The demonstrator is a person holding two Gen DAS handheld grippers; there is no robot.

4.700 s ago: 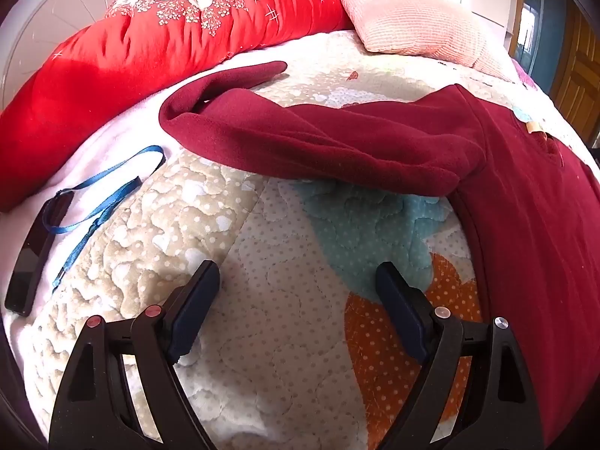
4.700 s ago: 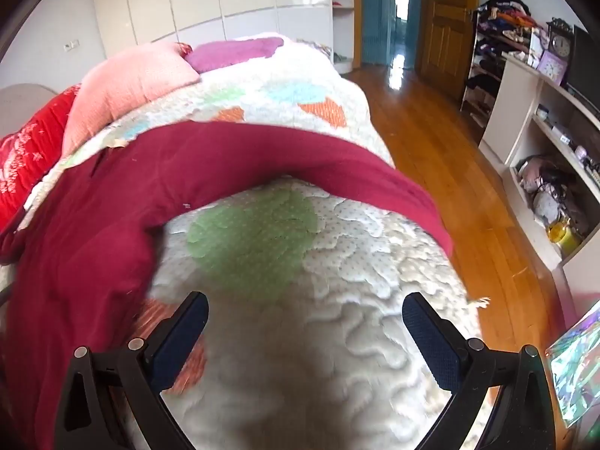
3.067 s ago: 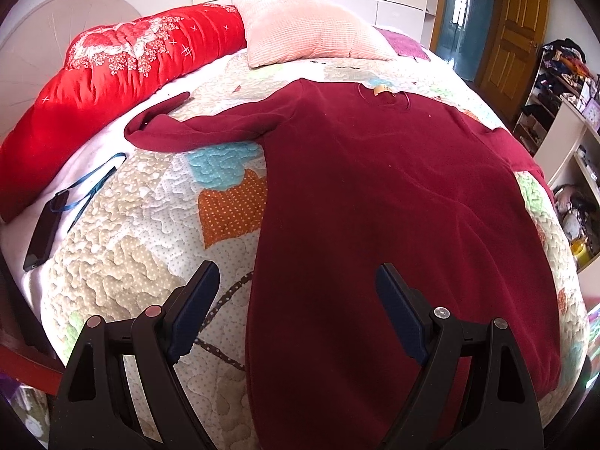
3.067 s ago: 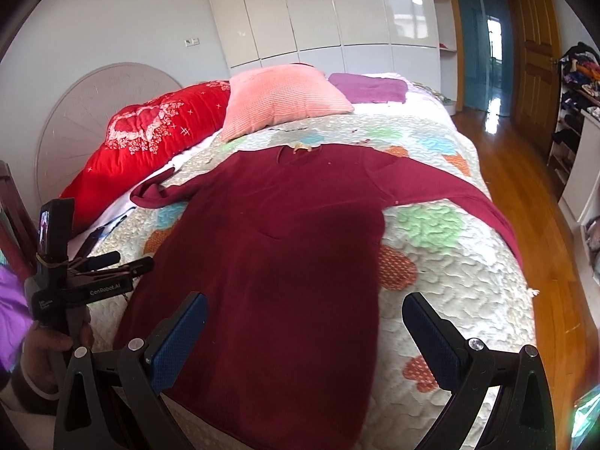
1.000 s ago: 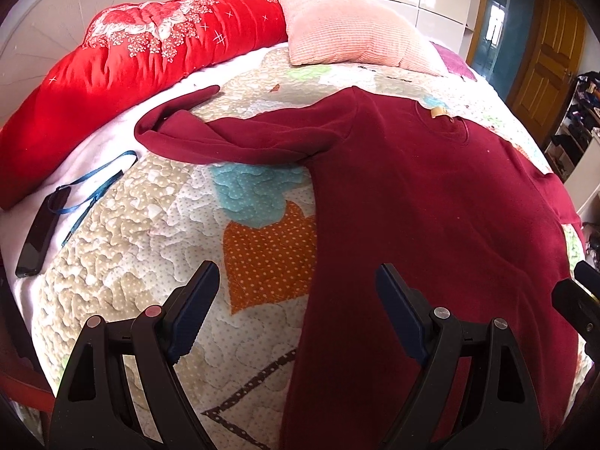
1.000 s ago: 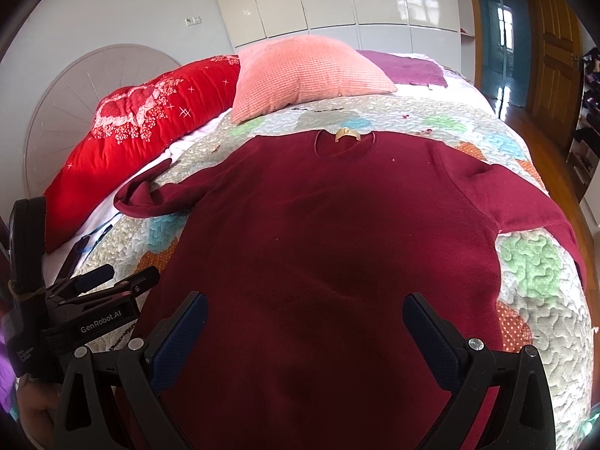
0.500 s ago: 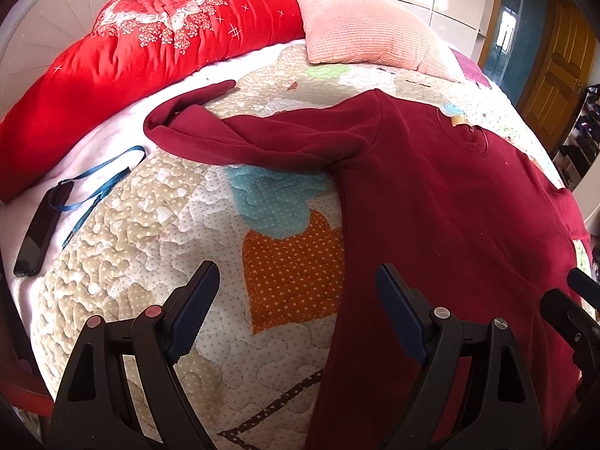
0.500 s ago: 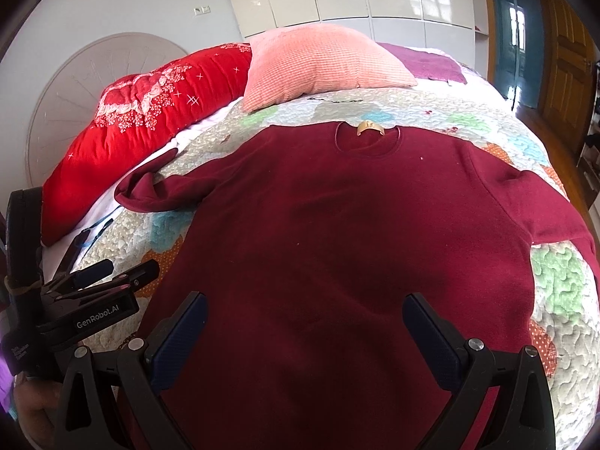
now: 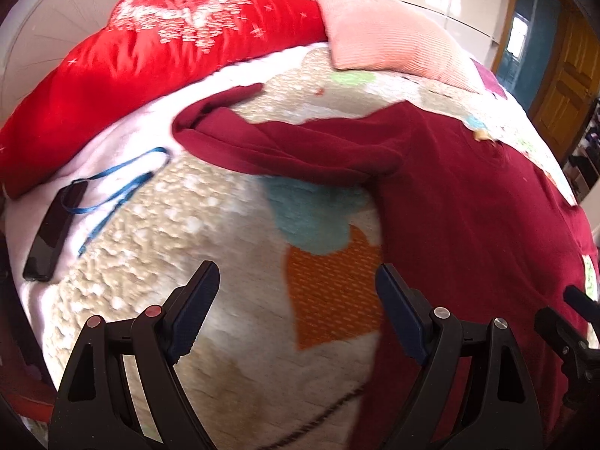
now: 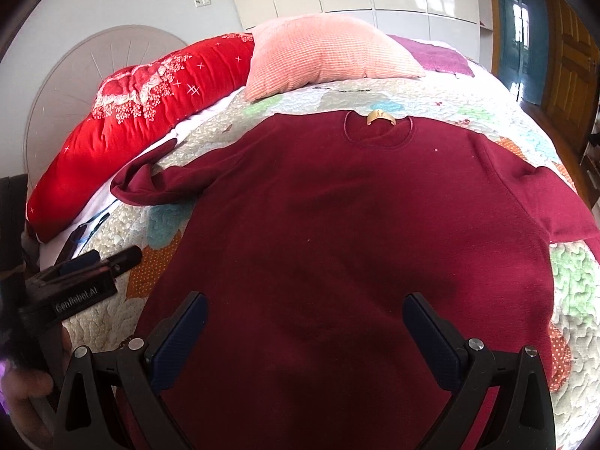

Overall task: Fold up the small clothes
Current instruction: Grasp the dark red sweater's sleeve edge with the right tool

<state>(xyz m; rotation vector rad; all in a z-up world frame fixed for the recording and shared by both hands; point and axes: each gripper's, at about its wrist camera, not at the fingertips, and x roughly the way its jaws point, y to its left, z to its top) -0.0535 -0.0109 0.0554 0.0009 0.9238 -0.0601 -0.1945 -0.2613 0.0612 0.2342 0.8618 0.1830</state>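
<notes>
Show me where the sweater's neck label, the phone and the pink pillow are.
neck label (image 10: pixel 380 116), right wrist view, middle of the tan tag.
phone (image 9: pixel 50 232), left wrist view, dark screen.
pink pillow (image 10: pixel 330 50), right wrist view, ribbed face.

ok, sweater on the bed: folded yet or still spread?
Spread. The maroon sweater lies flat on the quilt, collar visible, sleeves out to both sides. Only its left sleeve is bunched near the cuff.

The quilted bed (image 10: pixel 570 273) carries a maroon sweater (image 10: pixel 337 225), pillows (image 10: pixel 330 48) and a phone (image 9: pixel 50 232).
</notes>
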